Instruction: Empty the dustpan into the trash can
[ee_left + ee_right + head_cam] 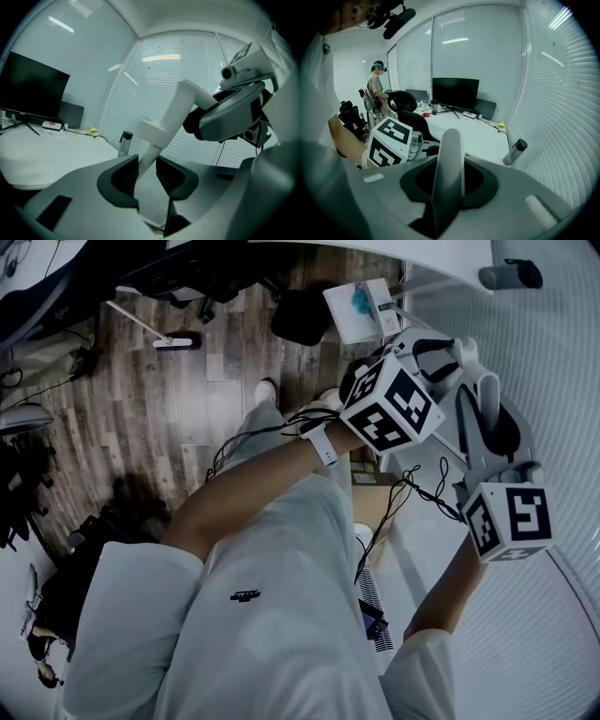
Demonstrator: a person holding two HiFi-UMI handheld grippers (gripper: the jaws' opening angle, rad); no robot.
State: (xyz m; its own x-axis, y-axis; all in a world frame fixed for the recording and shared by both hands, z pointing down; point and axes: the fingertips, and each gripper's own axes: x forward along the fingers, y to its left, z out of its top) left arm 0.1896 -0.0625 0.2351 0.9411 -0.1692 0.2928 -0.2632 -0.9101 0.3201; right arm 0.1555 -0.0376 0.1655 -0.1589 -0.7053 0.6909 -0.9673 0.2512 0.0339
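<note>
White slatted window blinds (553,352) span 1 to 5 o'clock; before them the left tool (146,176) clamps a white angled handle (168,117), seemingly the dustpan's; the right tool (450,180) clamps a grey flat bar (449,154); hold level until above the unseen trash can.

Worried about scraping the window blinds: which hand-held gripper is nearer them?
Right. The right hand-held gripper hangs beside the blinds; the left hand-held gripper sits farther inward from them.
</note>
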